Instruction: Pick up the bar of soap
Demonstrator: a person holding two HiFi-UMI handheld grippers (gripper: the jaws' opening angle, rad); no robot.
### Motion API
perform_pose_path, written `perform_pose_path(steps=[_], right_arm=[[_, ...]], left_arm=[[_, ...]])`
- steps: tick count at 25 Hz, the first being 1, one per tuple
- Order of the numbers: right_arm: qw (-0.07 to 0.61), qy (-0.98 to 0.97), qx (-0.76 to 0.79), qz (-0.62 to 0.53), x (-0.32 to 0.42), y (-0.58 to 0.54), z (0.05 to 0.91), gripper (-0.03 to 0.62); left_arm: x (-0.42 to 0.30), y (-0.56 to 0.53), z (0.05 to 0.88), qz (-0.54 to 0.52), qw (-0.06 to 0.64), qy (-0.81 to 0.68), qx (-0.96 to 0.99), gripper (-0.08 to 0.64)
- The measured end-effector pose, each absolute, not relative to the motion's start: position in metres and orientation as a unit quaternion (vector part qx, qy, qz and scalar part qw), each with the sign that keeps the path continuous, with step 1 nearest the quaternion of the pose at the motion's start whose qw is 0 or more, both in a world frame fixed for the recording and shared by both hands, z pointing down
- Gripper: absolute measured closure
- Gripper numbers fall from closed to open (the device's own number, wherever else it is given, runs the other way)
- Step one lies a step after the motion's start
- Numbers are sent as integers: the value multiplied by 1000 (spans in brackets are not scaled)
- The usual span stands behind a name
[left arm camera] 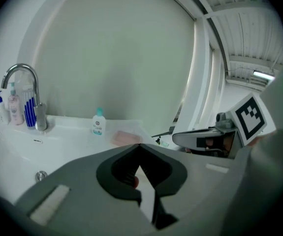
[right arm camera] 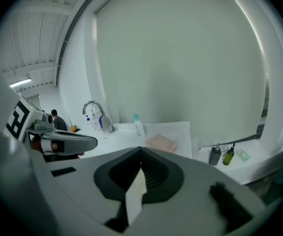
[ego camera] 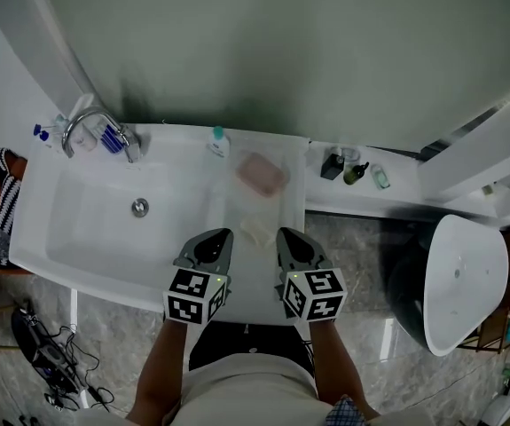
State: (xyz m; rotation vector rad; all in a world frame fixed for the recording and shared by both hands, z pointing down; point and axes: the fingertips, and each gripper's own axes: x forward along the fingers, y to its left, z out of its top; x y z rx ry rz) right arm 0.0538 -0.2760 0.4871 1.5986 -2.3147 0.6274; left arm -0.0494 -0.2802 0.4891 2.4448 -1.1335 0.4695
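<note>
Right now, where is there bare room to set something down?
Bare: the white basin around its metal drain, and the counter strip just in front of the pink rectangular bar. Crowded: behind the chrome tap, and the right ledge with small bottles.

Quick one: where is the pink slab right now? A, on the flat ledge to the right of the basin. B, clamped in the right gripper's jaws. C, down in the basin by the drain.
A: in the head view the pink slab lies flat on the white ledge to the right of the basin, with nothing gripping it.
</note>
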Motion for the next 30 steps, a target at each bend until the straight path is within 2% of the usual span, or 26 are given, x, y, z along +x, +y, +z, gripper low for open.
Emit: perform_pose_path(steps=[3, 14, 18, 30], right_arm=[[125, -792, 556, 218, 54, -272, 487, 578], [117, -807, 536, 217, 37, -263, 481, 580], [129, -811, 533, 203, 32, -263, 478, 580], [167, -809, 526, 200, 16, -263, 487, 580]], left_arm=[[-47, -274, 491, 162, 219, -392, 879, 551], [-36, -263, 493, 186, 193, -385, 883, 552], [-35, -265, 487, 194, 151, -408, 879, 552], [-35, -272, 460, 153, 135, -427, 881, 552]])
